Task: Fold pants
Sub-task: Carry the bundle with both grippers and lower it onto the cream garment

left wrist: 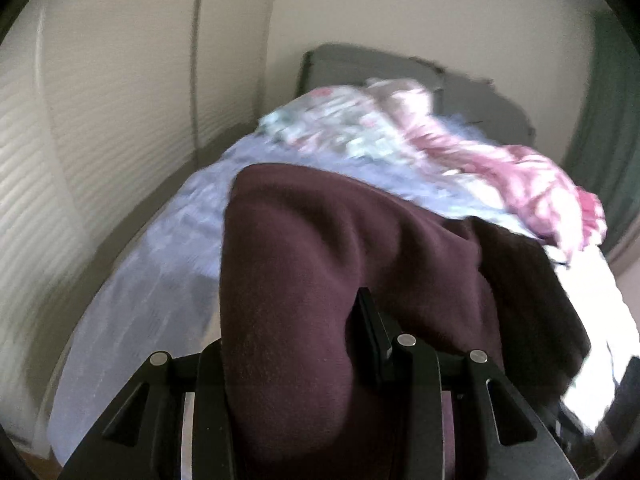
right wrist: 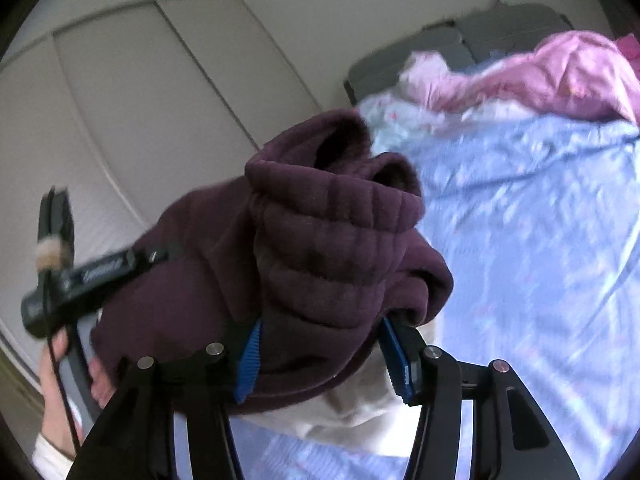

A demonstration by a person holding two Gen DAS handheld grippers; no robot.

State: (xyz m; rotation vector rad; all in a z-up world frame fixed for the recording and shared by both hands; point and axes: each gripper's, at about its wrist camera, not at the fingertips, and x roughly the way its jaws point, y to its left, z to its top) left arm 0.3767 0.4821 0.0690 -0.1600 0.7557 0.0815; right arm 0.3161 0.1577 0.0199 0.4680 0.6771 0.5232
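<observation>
Left wrist: I see maroon fleece pants (left wrist: pixel 320 264), soft, fuzzy, draped in thick fold over my left gripper (left wrist: pixel 296 344), hiding left finger; right finger pressed into cloth, so clamped on pants. Pants hang above blue patterned bedsheet (left wrist: pixel 132 288); pink crumpled blanket (left wrist: pixel 500 168) beyond pants.

Right wrist: ribbed, gathered waistband bunched between ridged blue pads (right wrist: pixel 249 360) of my right gripper (right wrist: pixel 324 356), fingers pinching pants (right wrist: pixel 332 240). Bedsheet (right wrist: pixel 540 240) right of pants.
</observation>
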